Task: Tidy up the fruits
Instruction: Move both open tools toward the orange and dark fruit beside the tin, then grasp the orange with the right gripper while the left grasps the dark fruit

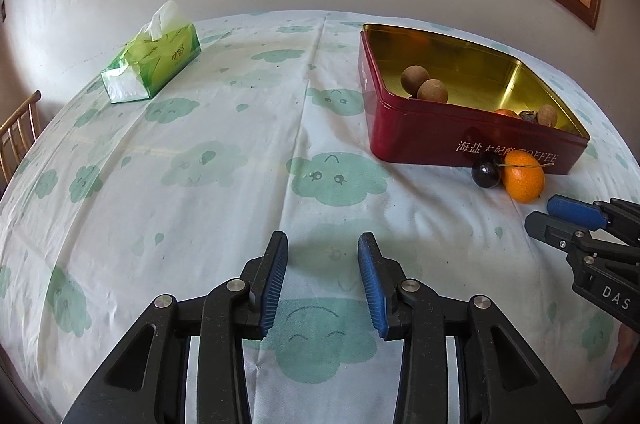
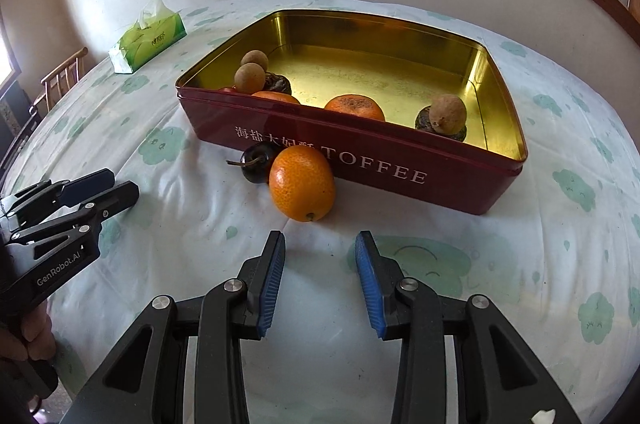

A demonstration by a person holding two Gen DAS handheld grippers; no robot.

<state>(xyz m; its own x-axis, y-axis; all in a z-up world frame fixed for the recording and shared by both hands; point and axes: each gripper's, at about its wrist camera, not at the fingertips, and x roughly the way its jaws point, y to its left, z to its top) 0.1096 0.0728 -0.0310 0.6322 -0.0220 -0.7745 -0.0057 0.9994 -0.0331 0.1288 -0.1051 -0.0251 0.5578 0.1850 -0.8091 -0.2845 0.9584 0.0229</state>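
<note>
Right gripper (image 2: pixel 320 244): jaws apart, nothing between the pads, pointing down at the tablecloth (image 2: pixel 520 304). Just beyond the gap, slightly toward the left pad, an orange (image 2: pixel 302 181) sits on the cloth. A dark cherry (image 2: pixel 258 163) touches the orange's far-left side, stem sticking out leftward. Both rest against the near wall of the red toffee tin (image 2: pixel 400 175), which already holds oranges, brown longans and some darker fruit.

Left gripper (image 1: pixel 323 244): jaws apart, empty, over bare cloth. The loose fruit lies well off beyond its right pad.

Judgement: the step in hand is the right gripper taking the orange. The gap looks narrower than the fruit, so widen first. Come down straddling its middle, close gently, and lift clear of the tin wall. Watch the cherry: it may roll.

Tissue pack (image 1: pixel 154 67) far off beyond the left pad, irrelevant.
</note>
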